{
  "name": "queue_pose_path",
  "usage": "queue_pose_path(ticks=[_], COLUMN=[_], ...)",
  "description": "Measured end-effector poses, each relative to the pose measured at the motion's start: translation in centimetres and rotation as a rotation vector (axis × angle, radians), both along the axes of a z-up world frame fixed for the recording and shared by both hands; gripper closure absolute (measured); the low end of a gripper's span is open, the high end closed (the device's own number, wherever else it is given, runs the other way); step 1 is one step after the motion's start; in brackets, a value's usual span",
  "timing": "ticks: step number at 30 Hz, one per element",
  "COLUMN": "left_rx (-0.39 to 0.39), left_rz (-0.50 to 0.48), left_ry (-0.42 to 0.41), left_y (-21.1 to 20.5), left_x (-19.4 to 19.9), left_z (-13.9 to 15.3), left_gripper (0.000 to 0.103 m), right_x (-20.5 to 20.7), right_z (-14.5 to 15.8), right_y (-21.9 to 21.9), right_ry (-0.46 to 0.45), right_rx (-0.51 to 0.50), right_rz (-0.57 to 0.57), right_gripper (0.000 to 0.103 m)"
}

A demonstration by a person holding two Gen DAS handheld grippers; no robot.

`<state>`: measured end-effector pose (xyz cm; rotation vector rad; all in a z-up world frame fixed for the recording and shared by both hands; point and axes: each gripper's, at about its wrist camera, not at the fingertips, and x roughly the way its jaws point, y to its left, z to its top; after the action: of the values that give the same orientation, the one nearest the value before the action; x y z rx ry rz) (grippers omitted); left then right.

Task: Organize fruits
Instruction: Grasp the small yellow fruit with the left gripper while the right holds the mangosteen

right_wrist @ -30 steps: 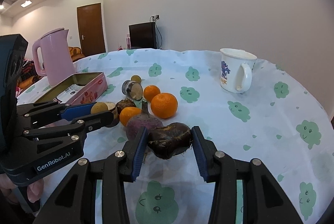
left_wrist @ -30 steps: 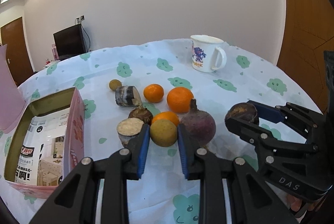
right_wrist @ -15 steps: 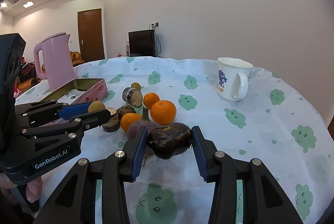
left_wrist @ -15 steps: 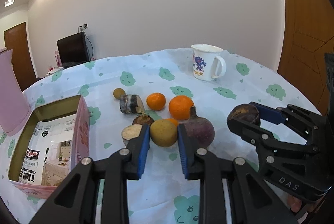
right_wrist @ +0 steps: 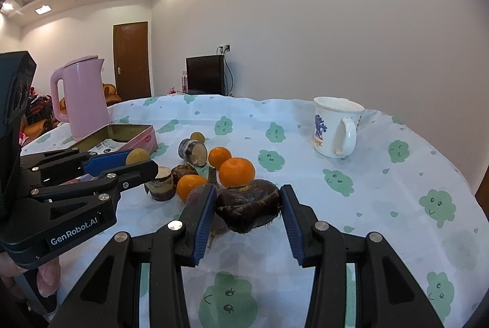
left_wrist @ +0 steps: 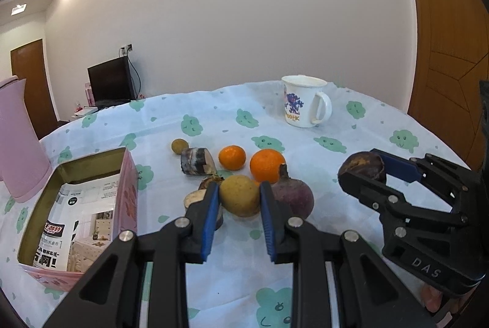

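Both loaded claws (left_wrist: 239, 196) (right_wrist: 247, 205) now sit higher above the tablecloth (left_wrist: 214, 120).

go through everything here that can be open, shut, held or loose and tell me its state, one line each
Left tool: shut on yellow fruit, lifted.
Right tool: shut on dark fruit, lifted.
Tin: open, paper inside.
Kettle: upright, lid shut.
Mug: upright.
Oranges: loose on cloth.

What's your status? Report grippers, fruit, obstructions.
Left gripper shut on yellow-brown fruit. Right gripper shut on dark brown fruit. Both lifted. Pink tin open at left, nothing blocking.
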<state>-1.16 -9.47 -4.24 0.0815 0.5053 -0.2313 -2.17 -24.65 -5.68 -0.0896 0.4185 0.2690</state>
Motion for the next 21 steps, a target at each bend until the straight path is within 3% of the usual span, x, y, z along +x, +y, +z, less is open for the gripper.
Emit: queue_pose_path(ticks=[15,21], left_rx=[0.001,0.047], left_rz=[0.011,0.049], left_ry=[-0.032,-0.071], left_y=[0.1,0.1], left_x=[-0.5,-1.1], left_z=[0.3,0.7], left_gripper=[0.075,0.075], right_x=[-1.3,-2.1], right_z=[0.3,0.5], right_y=[0.2,0.4], right_ry=[-0.076,-0.114], right_rx=[-0.013,-0.032], right_rz=[-0.017,-0.023], right_gripper=[0.058,0.058])
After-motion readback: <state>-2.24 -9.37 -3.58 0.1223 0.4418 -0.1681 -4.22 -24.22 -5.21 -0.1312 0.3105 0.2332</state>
